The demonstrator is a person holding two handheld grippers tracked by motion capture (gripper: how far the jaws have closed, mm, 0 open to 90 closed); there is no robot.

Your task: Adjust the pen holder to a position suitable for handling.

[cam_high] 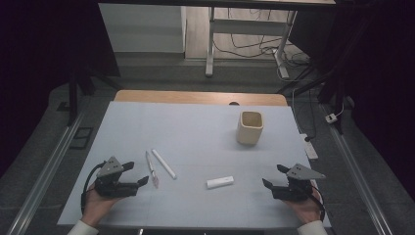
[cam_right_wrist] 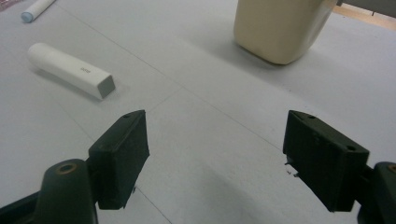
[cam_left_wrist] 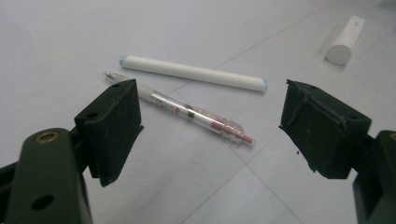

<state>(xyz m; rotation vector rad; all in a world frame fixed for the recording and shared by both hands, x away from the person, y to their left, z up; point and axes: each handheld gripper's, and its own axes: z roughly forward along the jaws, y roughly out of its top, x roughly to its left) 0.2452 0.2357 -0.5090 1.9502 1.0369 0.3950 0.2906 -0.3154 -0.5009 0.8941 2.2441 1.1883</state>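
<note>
A clear pen [cam_high: 151,169] [cam_left_wrist: 187,111] with pink ink lies on the pale table mat, beside a long white tube [cam_high: 164,163] [cam_left_wrist: 194,73]. A short white stick [cam_high: 219,182] [cam_left_wrist: 344,39] [cam_right_wrist: 69,70] rests nearer the middle. A cream square cup [cam_high: 250,127] [cam_right_wrist: 280,28] stands upright at the back right. My left gripper [cam_high: 135,173] [cam_left_wrist: 210,128] is open at the front left, just short of the pen, nothing between its jaws. My right gripper [cam_high: 274,176] [cam_right_wrist: 217,156] is open at the front right, over bare mat.
The mat [cam_high: 195,132] covers a wooden table whose far edge [cam_high: 195,97] shows beyond it. Metal rails run along both sides of the table. Desk legs and cables stand on the floor behind.
</note>
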